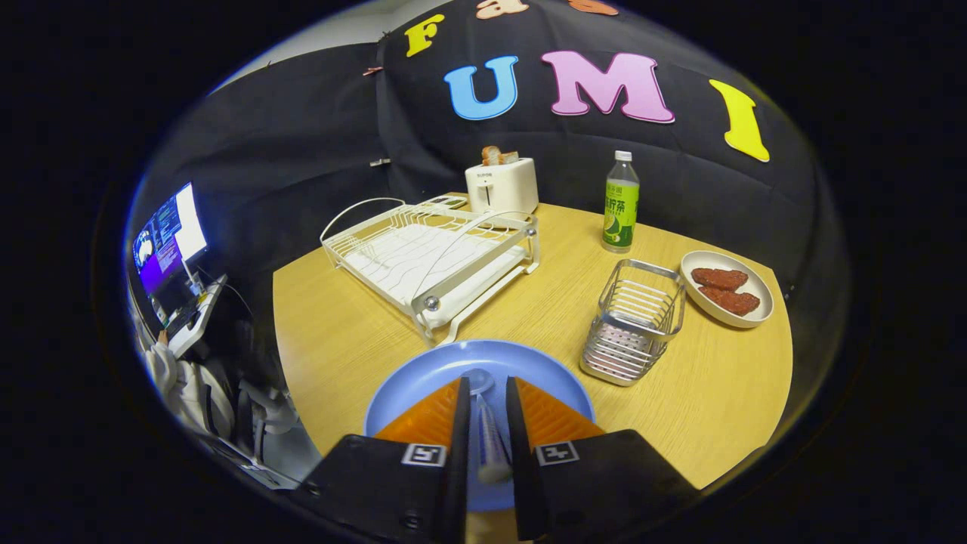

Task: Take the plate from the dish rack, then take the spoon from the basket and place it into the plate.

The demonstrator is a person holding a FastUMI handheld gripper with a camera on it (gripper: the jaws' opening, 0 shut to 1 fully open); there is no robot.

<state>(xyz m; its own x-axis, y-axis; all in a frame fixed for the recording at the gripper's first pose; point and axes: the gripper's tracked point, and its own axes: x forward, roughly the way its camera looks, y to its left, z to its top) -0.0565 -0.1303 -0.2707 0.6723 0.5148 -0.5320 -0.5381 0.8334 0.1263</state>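
Observation:
A blue plate [423, 378] lies on the wooden table just ahead of and under my fingers. A clear plastic spoon [489, 438] lies in the plate, in the narrow gap between the fingers. Its bowl points away from me, its handle end toward me. My gripper [487, 389] hovers low over the plate, slightly open; a thin gap shows between the spoon and the left finger. The wire basket [633, 321] stands beyond the fingers to the right. The white dish rack [430, 257] sits beyond the plate to the left with nothing on it.
A white toaster [502, 185] with bread and a green bottle [621, 204] stand at the table's back. A white dish with two brown patties [725, 289] sits right of the basket. A monitor [168, 234] stands off the table to the left.

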